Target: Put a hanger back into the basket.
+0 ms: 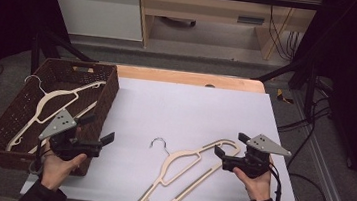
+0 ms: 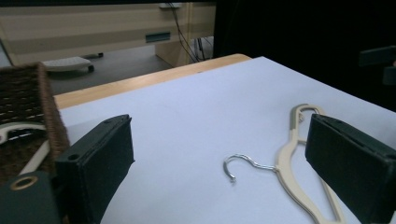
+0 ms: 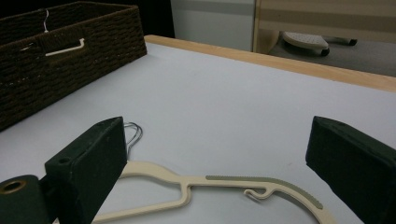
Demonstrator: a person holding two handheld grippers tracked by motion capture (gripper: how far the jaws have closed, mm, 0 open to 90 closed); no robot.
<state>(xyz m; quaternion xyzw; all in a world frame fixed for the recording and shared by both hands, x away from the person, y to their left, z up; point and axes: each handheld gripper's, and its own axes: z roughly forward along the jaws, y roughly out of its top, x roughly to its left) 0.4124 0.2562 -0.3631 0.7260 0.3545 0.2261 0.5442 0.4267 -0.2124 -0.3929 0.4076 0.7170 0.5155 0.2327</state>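
Cream plastic hanger point(image 1: 185, 174) near tabletop's front edge: light, stiff, slippery (judging); grip shoulder bar; both grippers, left gripper point(image 1: 99, 130) and right gripper point(image 1: 230, 143), spread wide, empty.

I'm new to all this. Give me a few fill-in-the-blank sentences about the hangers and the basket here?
1. One hanger lies in the ____ basket.
2. The other hanger lies on the white ____.
3. Its metal ____ points toward the basket.
4. Both grippers' jaws stand ____.

Missing words: brown; sheet; hook; open
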